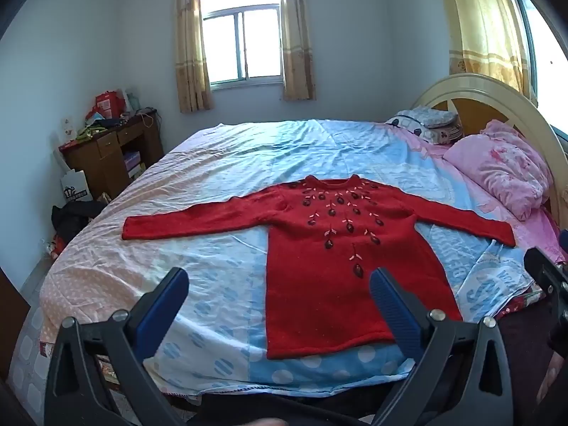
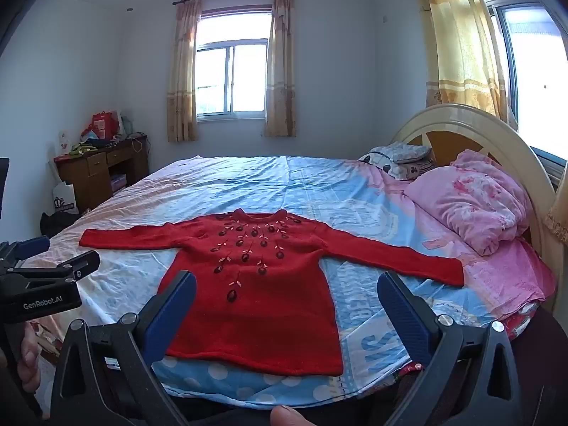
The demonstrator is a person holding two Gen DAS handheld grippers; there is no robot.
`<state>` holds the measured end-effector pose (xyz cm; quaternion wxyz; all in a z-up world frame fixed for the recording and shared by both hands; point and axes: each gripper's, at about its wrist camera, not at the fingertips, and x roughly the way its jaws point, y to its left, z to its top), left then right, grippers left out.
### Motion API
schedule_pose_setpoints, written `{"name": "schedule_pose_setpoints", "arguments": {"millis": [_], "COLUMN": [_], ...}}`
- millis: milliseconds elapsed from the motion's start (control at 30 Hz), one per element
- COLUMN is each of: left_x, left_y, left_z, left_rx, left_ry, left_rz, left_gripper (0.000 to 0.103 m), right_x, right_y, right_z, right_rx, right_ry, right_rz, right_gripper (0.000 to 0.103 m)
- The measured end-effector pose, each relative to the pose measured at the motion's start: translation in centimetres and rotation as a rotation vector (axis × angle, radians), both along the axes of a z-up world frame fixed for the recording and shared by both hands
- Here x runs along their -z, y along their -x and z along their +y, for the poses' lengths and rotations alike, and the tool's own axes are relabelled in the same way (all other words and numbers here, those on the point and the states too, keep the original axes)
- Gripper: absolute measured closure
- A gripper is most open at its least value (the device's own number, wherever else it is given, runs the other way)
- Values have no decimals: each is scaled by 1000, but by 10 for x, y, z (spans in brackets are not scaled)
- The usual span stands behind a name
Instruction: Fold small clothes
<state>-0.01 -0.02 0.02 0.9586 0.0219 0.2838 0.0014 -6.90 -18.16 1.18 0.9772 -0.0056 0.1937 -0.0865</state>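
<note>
Sweater (image 1: 330,269) is the thing here: red knit w/ dark embroidered leaf/bud bits fanning down from the neckline, laid flat face-up on the bed (image 1: 220,163), both sleeves stretched straight out to the sides, hem toward the cameras, collar toward the far wall. Not folded at all yet.

Left gripper (image 1: 278,305) hangs over the near edge of the bed, fingers (image 1: 390,305) wide apart w/ nothing between them, not touching the fabric; the hem's left corner sits in the gap from that view. Right gripper (image 2: 285,307) same deal, fingers (image 2: 401,309) spread wide, empty, above the lower half of the sweater.

Sheet under it is light blue w/ white dots + a peach/pink part on the left side. Pink quilt (image 1: 497,167) bundled up by the cream headboard (image 1: 472,88), near the tip of one sleeve but apart from it. Patterned pillows (image 1: 426,124) behind that.

Further out: brown desk (image 1: 113,149) in the far left corner w/ red bags and clutter on top, window (image 1: 241,46) w/ yellowish curtains on the back wall.
</note>
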Motion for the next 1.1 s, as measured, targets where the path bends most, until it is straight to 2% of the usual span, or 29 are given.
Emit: {"name": "schedule_pose_setpoints", "arguments": {"millis": [133,367,1100], "left_x": [-1,2,4], "left_y": [1,-3,-6], "left_z": [0,-3,6], "left_rx": [3,-3,-22], "left_ry": [3,-3,-14], "left_rz": [-22,-18,-18], "left_gripper": [0,0,0], "right_x": [0,7,20], "right_y": [2,2,-16], "right_z": [3,-13,-14], "right_rx": [-9,-4,18], "right_ry": [-5,-27,-54], "right_rz": [4,19,69], "right_gripper": [1,1,1]}}
